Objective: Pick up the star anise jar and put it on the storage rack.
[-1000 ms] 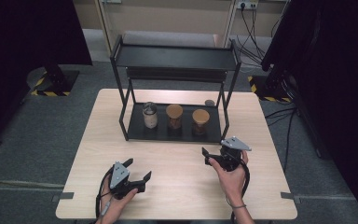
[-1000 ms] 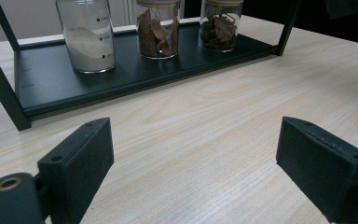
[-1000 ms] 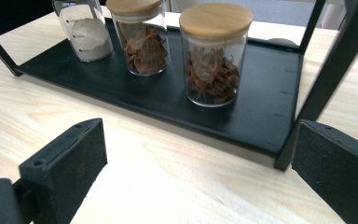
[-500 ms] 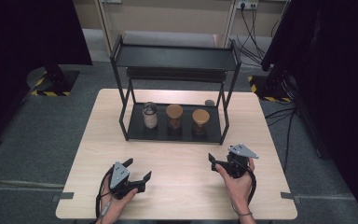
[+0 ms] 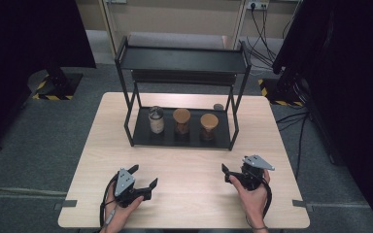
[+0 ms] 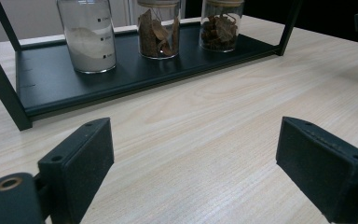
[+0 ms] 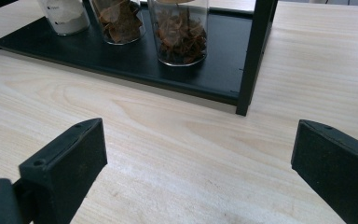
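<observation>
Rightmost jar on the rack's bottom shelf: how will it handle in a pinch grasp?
The rightmost jar looks like smooth clear glass, so probably slippery and breakable. Its fill is loose dried pieces, so likely light for its size. It stands upright on the flat bottom shelf, taller than wide, so a high push may tip it.

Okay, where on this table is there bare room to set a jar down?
Free: the wood between the rack and both hand-held grippers, left and right; also strips of table on either side of the rack. Crowded: the rack's lower shelf, holding three jars.
</observation>
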Action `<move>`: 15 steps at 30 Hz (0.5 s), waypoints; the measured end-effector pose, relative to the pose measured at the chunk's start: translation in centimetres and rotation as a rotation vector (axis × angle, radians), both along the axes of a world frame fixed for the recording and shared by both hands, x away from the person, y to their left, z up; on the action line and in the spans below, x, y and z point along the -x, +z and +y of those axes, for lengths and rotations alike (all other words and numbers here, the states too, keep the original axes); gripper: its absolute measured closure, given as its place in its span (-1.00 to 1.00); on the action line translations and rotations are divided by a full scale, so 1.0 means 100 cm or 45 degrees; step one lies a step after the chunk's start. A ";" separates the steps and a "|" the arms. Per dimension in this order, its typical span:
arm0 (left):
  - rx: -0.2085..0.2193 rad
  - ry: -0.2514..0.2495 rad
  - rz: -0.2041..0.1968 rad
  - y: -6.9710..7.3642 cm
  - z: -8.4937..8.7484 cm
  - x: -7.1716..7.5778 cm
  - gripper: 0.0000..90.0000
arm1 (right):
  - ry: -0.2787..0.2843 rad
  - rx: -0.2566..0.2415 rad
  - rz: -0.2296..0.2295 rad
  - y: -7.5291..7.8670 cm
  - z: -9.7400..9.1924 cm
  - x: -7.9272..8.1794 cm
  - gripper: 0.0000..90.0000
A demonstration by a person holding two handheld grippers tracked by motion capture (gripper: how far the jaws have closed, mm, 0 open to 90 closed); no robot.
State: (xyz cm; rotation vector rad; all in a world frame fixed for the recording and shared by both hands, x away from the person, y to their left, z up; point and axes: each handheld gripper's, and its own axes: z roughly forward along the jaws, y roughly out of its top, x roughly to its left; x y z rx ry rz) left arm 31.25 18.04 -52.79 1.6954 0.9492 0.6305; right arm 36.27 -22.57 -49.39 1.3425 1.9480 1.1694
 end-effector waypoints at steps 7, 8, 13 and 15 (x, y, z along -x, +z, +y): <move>-0.001 0.001 0.001 0.000 0.000 0.000 -0.76 | -0.014 -0.001 -0.001 -0.003 -0.007 0.005 -0.92; -0.001 0.001 0.001 0.000 0.000 0.000 -0.76 | -0.017 -0.002 -0.001 -0.003 -0.008 0.006 -0.92; -0.002 0.002 0.000 0.000 0.000 0.000 -0.76 | -0.024 -0.007 0.001 -0.008 -0.014 0.010 -0.92; -0.002 0.002 0.000 0.000 0.000 0.000 -0.76 | -0.029 -0.009 0.001 -0.009 -0.017 0.012 -0.93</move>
